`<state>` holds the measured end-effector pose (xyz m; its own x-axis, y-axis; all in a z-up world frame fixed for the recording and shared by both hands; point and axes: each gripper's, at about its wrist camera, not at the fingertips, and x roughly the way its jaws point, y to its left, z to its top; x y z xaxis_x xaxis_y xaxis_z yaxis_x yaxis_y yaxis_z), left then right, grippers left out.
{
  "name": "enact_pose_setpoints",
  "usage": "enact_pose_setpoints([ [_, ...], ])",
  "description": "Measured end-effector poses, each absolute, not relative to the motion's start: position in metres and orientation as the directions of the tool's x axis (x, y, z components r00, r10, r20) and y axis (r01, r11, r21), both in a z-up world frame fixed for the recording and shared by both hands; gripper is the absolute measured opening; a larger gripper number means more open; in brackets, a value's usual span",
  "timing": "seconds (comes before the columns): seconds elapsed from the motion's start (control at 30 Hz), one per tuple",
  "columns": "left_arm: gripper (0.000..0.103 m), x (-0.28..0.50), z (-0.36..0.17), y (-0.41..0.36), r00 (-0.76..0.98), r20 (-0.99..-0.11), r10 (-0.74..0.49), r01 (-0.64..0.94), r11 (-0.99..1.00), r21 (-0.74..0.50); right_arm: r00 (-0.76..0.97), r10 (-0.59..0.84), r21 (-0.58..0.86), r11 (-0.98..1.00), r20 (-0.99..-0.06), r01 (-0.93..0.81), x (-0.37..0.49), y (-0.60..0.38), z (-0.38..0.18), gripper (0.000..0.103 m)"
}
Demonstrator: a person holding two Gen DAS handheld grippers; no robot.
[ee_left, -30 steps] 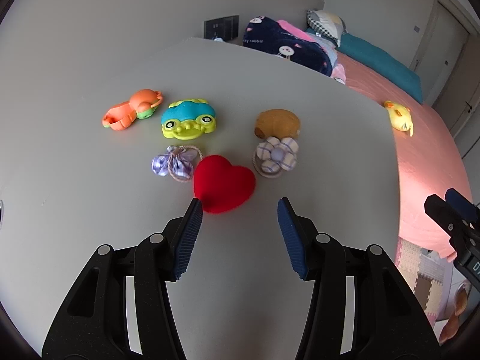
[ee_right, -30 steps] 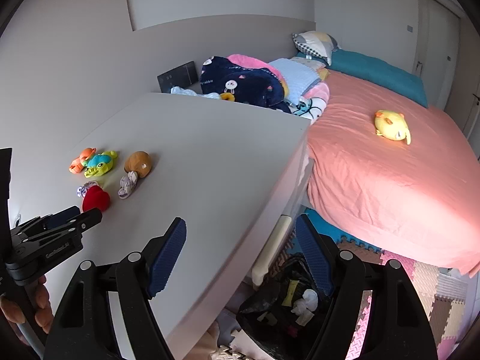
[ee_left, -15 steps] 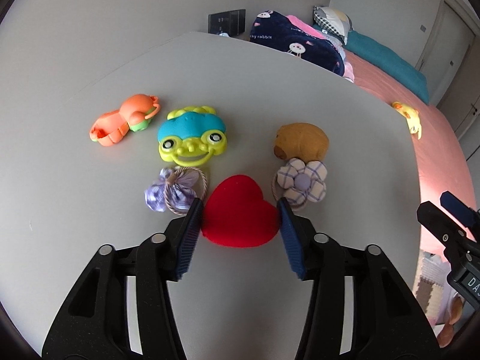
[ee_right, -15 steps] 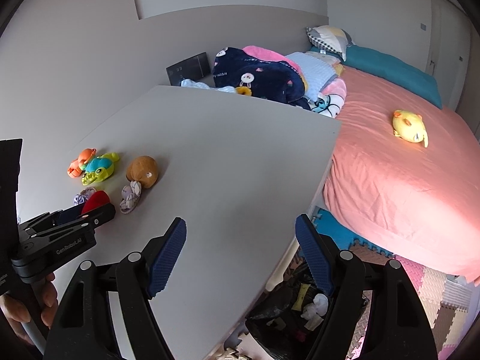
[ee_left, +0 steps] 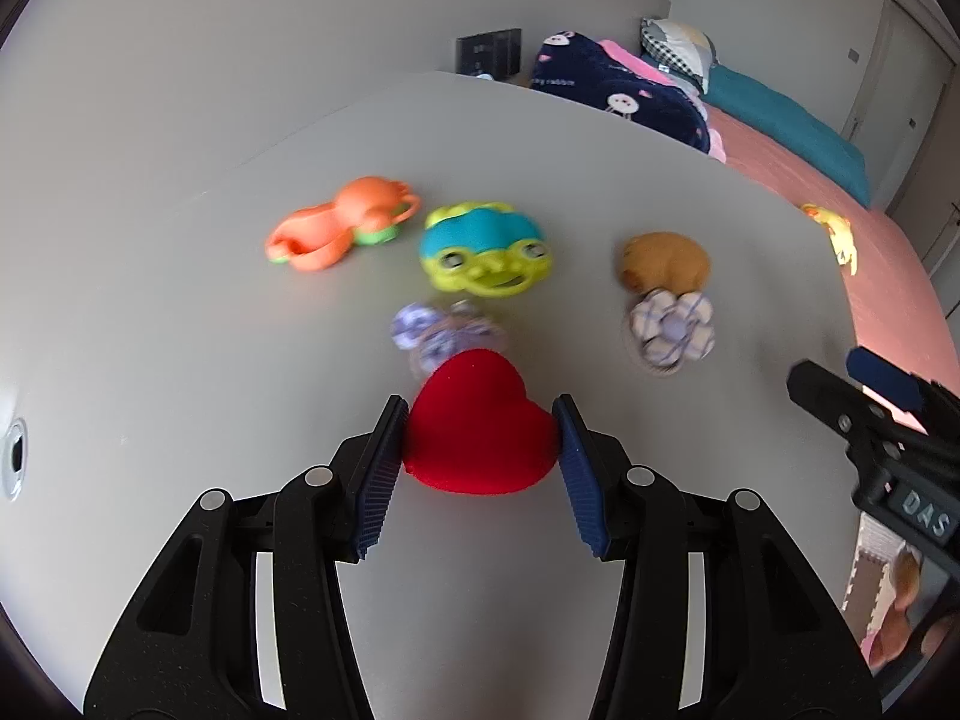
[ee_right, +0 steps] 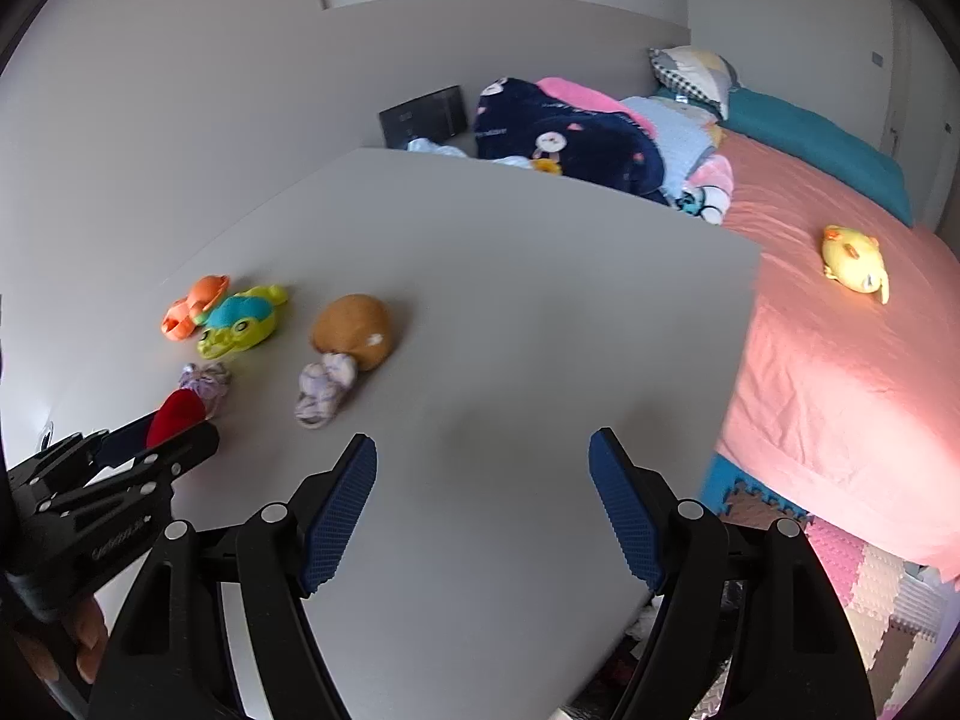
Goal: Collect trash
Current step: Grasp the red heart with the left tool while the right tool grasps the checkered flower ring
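Observation:
My left gripper [ee_left: 480,420] is shut on a red heart-shaped cushion [ee_left: 480,426], both blue pads pressed against its sides, low over the grey table [ee_left: 210,330]. It also shows in the right wrist view [ee_right: 177,414], between the left gripper's fingers [ee_right: 150,456]. Behind it lie a purple checked bow [ee_left: 441,327], a checked fabric flower [ee_left: 672,327], a brown plush [ee_left: 663,261], a blue-green frog toy [ee_left: 486,249] and an orange crab toy [ee_left: 342,222]. My right gripper [ee_right: 483,462] is open and empty above the table's near right part.
A bed with a salmon sheet [ee_right: 840,372] and a yellow plush [ee_right: 855,264] stands right of the table. Blankets and pillows [ee_right: 570,132] pile at its head. Foam floor mats [ee_right: 840,570] lie below the table's right edge.
My left gripper closed its pads onto the red heart, and the view shifted so the toys behind sit farther away. My right gripper moved left over the table, staying open.

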<state>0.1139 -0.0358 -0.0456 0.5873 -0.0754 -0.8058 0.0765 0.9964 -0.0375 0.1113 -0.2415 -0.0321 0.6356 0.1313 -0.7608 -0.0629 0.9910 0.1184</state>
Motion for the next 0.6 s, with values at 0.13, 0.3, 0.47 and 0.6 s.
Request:
enact_pose_setpoints([
  [0.13,0.049,0.104,-0.045,-0.014,0.594,-0.803,-0.048,0.043,0.999,-0.027,0.625,0.146,0.123,0.989,-0.767,-0.08,0.117,-0.223,-0.035,0.075],
  [0.3,0.049,0.099,-0.044,0.017,0.607,-0.794,-0.017,-0.012,0.999,-0.031,0.617,0.153,0.111,0.988,-0.772,-0.107,0.126,-0.2,-0.037,0.075],
  [0.47,0.049,0.101,-0.044,0.039,0.609,-0.794,0.003,-0.048,0.998,-0.033,0.6,0.156,0.112,0.988,-0.784,-0.111,0.139,-0.184,-0.042,0.072],
  [0.6,0.049,0.101,-0.044,0.051,0.61,-0.792,0.007,-0.065,0.997,-0.041,0.584,0.156,0.12,0.988,-0.797,-0.101,0.149,-0.176,-0.046,0.068],
])
